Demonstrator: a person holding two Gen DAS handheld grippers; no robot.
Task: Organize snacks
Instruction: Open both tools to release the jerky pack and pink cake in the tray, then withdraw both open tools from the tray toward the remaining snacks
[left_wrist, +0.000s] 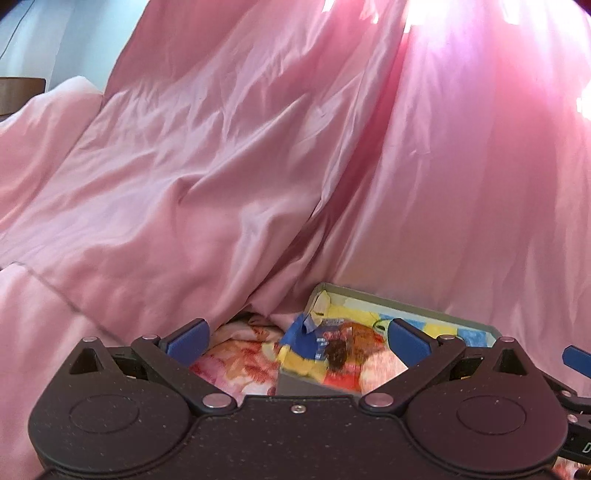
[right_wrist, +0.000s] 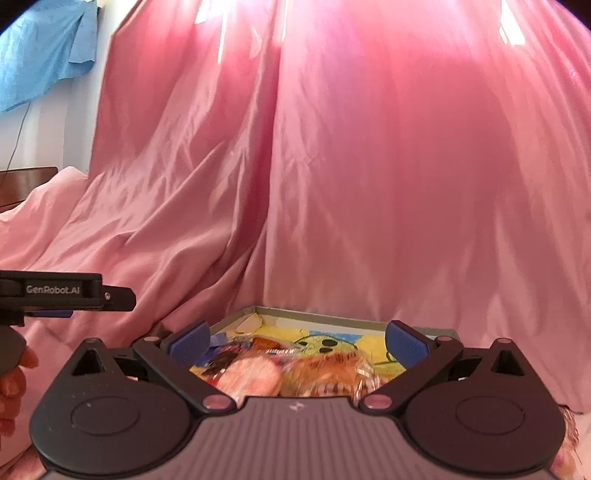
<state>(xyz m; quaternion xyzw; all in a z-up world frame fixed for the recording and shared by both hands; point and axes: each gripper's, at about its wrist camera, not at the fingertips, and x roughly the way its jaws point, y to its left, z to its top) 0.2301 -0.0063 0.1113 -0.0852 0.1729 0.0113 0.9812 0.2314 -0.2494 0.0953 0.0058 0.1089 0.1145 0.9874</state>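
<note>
Right wrist view, blurred snack packets (right_wrist: 295, 365) in shallow cartoon-printed box (right_wrist: 332, 317), both hand-held grippers wide open, empty.

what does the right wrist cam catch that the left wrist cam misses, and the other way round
Only the right wrist view shows a blue cloth hanging top left, the left gripper from the side, and a cartoon face printed inside the box. Only the left wrist view shows a floral fabric beside the box. Both show the pink sheet, the shallow box of snack packets, and open blue-padded jaws holding nothing.
</note>
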